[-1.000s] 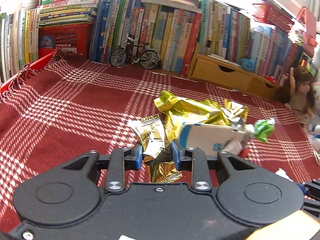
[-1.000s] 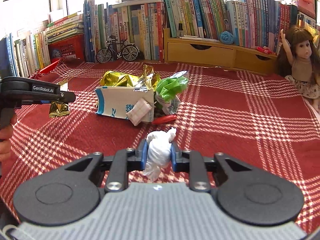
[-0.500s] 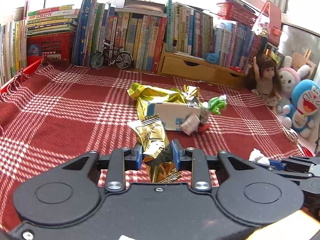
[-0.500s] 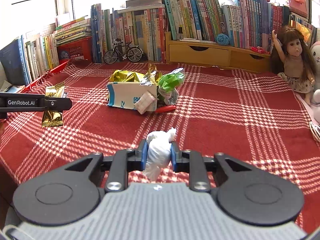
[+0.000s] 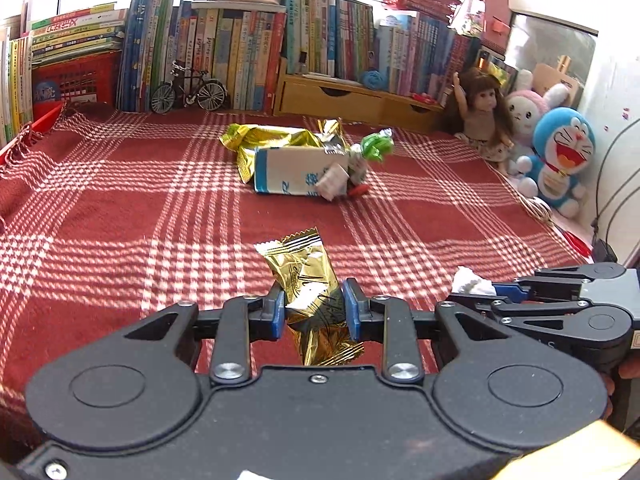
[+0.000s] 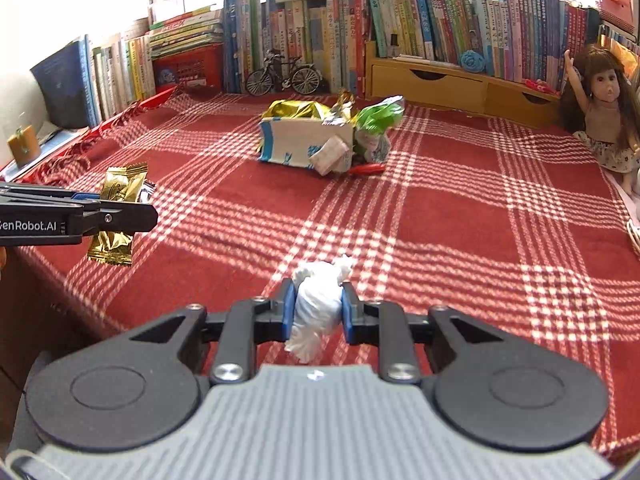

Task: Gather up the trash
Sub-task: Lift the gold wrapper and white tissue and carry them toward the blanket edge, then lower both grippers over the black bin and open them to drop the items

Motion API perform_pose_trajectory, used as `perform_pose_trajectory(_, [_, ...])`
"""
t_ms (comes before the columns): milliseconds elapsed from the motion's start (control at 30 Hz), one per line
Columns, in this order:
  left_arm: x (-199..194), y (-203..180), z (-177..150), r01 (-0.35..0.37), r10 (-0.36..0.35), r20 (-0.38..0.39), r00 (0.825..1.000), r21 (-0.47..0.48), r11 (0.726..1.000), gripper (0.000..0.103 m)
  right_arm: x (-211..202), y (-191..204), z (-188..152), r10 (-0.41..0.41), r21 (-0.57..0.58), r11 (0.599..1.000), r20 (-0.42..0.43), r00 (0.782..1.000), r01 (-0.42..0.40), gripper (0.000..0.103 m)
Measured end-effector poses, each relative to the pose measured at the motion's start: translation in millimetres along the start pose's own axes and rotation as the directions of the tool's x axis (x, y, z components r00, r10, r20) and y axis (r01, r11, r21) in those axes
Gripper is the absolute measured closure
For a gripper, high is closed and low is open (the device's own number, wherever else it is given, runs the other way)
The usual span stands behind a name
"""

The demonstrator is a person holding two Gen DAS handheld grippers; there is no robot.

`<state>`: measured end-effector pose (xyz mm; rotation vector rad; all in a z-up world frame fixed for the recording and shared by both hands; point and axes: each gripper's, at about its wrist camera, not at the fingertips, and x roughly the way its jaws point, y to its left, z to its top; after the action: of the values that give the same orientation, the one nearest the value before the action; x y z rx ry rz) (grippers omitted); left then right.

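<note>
Your biggest change is in where you stand: both hands have pulled back from the heap of trash, so the red plaid cloth (image 5: 120,208) now fills much more of each view and the heap sits well apart from you, mid-cloth in front of the row of books (image 6: 420,12). That reads as a carry-off, with 2 pieces collected and on their way to wherever you are gathering them, though no bin or bag shows in either view, so you cannot tell from here where they go. What remains in the heap is, largest first, the white and blue carton (image 5: 296,172), the crumpled gold foil bag (image 5: 272,140) behind it, the green wrapper (image 5: 376,146) at its right, and a small red scrap (image 6: 366,169) against its near corner. Your left gripper (image 5: 314,310) is clamped on the gold snack packet (image 5: 300,264), which sticks up above the jaws and hangs below them, clear of the cloth. Your right gripper (image 6: 318,310) is pinched on the white crumpled tissue (image 6: 318,300), held the same way. The far side of the heap is hidden by the carton, so there may be more small pieces behind it. The right edge of the left view cuts off your right hand, and the doll (image 6: 600,100) and plush toys (image 5: 560,160) at the cloth's edge are not trash.
</note>
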<state>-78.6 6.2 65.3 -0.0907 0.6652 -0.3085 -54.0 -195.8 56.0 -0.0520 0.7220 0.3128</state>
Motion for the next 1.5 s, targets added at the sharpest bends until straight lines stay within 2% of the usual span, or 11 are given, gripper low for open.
perform_pose_trajectory(267, [-14.6, -5.1, -22.7, 0.038, -0.038, -0.047, 0.998, 0.01, 0.999, 0.076, -6.3, 10.6, -21.9, 0.041, -0.02, 0.999, -0.058, 0.997, -0.042, 0.074])
perform_pose_trajectory(500, [-34.8, -11.6, -51.4, 0.074, -0.065, -0.126, 0.99, 0.073, 0.995, 0.076, -23.5, 20.7, -46.1, 0.085, -0.046, 0.995, -0.102, 0.991, -0.09, 0.075])
perform_pose_trajectory(767, [-40.6, -22.7, -87.0, 0.117, -0.081, -0.244, 0.966, 0.135, 0.984, 0.075, -28.3, 39.5, -76.0, 0.141, -0.094, 0.982, -0.201, 0.969, -0.162, 0.075])
perform_pose_trajectory(833, [-32.9, -24.9, -97.1, 0.124, -0.078, -0.295, 0.952, 0.139, 0.982, 0.075, -22.2, 42.5, -83.6, 0.151, -0.093, 0.98, -0.239, 0.959, -0.177, 0.075])
perform_pose_trajectory(967, [-15.0, -22.6, -114.0, 0.147, -0.093, -0.409, 0.908, 0.104, 0.984, 0.075, -5.9, 49.3, -103.0, 0.155, -0.101, 0.975, -0.322, 0.934, -0.197, 0.075])
perform_pose_trajectory(1233, [16.2, -16.7, -138.9, 0.14, -0.067, -0.53, 0.845, 0.098, 0.985, 0.075, 15.3, 56.3, -128.6, 0.171, -0.084, 0.97, -0.42, 0.891, -0.226, 0.074])
perform_pose_trajectory(1367, [27.2, -16.2, -146.7, 0.137, -0.061, -0.561, 0.826, 0.095, 0.986, 0.075, 20.4, 56.3, -132.3, 0.175, -0.071, 0.971, -0.434, 0.884, -0.227, 0.069])
perform_pose_trajectory(1500, [31.3, -18.0, -148.8, 0.151, -0.066, -0.569, 0.82, 0.104, 0.983, 0.073, 21.1, 56.6, -133.1, 0.178, -0.071, 0.971, -0.433, 0.884, -0.23, 0.06])
